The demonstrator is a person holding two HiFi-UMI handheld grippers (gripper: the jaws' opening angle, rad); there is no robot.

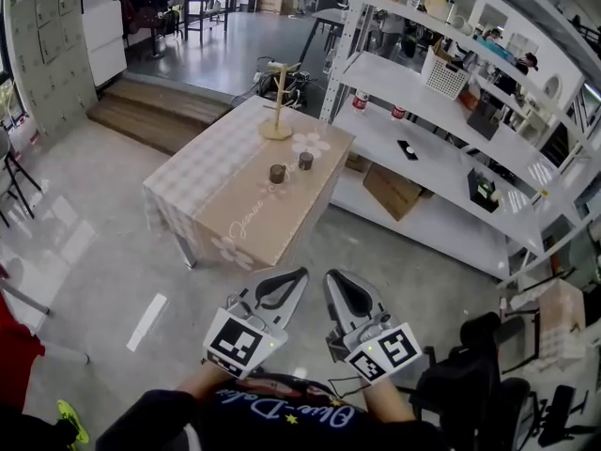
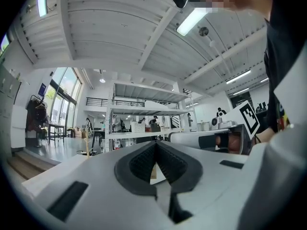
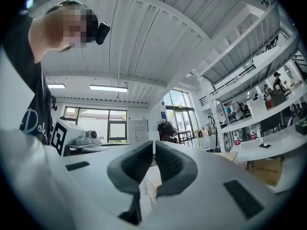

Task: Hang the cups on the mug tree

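A wooden mug tree (image 1: 276, 101) stands at the far end of a table (image 1: 225, 205) covered with a beige checked cloth. Two dark cups (image 1: 278, 173) (image 1: 305, 161) stand upright side by side near the table's middle. Both grippers are held low in the head view, well short of the table's near edge and pointing toward it. My left gripper (image 1: 300, 274) (image 2: 156, 143) is shut with nothing between its pads. Close beside it, my right gripper (image 1: 330, 277) (image 3: 153, 143) has its tips together and holds nothing.
A tall white shelving unit (image 1: 441, 148) runs along the table's right side, with a cardboard box (image 1: 392, 191) on its bottom shelf and a white basket (image 1: 445, 71) higher up. Wooden steps (image 1: 155, 111) lie beyond the table at left. A black chair (image 1: 479, 383) is at lower right.
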